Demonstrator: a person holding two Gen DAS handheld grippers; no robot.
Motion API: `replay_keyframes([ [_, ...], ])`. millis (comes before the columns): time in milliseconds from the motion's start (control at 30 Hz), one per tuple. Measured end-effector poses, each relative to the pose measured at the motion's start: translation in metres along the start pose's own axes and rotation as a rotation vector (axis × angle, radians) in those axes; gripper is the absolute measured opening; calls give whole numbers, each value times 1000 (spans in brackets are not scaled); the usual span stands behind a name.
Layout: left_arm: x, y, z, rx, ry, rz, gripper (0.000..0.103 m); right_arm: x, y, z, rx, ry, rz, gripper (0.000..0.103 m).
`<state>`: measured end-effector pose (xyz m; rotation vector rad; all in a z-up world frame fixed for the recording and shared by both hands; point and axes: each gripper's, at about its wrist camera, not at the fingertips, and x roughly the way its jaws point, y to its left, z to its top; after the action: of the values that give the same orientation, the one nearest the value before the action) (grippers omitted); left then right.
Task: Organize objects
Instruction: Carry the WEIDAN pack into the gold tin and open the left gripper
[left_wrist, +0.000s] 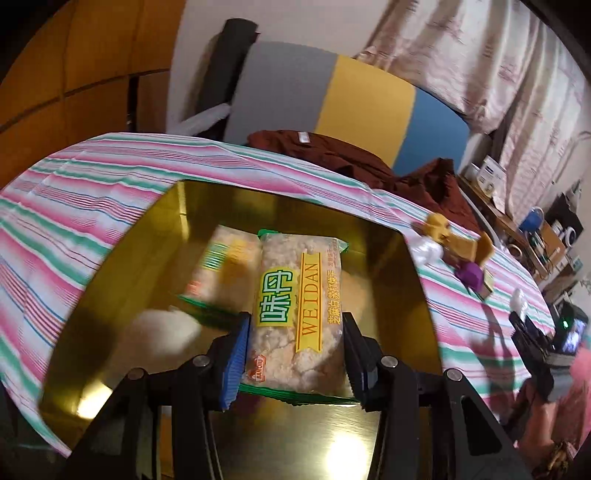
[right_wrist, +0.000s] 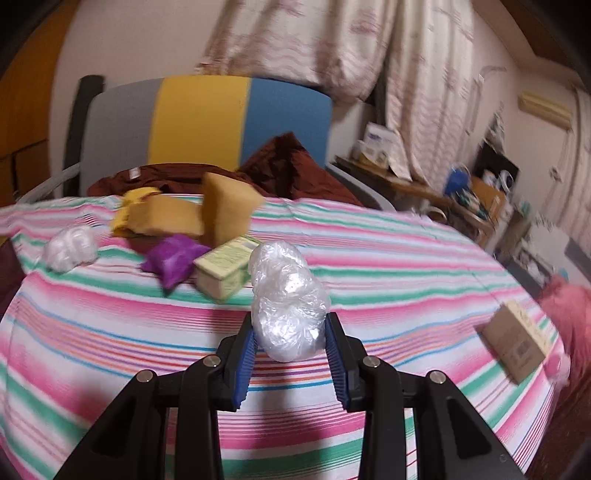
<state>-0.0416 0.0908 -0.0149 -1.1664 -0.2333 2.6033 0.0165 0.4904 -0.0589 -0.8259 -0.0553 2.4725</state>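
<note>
My left gripper is shut on a clear snack packet with a yellow "WEIDAN" label, held over a shiny gold tin on the striped cloth. Its mirror-like floor shows blurred reflections, and I cannot tell whether another packet lies inside. My right gripper is shut on a crumpled clear plastic bag, lifted above the striped cloth. Beyond it lie yellow sponges, a purple pouch, a pale green box and a white plastic wad. The right gripper shows at the left wrist view's right edge.
A brown cardboard box sits near the cloth's right edge. A dark red garment is heaped at the back, in front of a grey, yellow and blue panel. A cluttered wooden shelf and curtains stand to the right.
</note>
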Motion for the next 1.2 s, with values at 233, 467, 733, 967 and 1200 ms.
replay_keyframes([
  [233,5,50,28,-48,-3,81,48,-20,25,-3,-105,-29,34,35],
  [467,23,81,45,-52,36,138,48,-48,29,-4,-44,-27,132,35],
  [733,42,91,53,-35,76,164,48,-88,49,-3,73,-22,291,35],
  [967,51,86,62,-28,83,142,62,-118,77,-3,80,-21,403,35],
  [1200,38,80,56,-34,42,106,85,-141,100,-3,33,-34,482,35],
])
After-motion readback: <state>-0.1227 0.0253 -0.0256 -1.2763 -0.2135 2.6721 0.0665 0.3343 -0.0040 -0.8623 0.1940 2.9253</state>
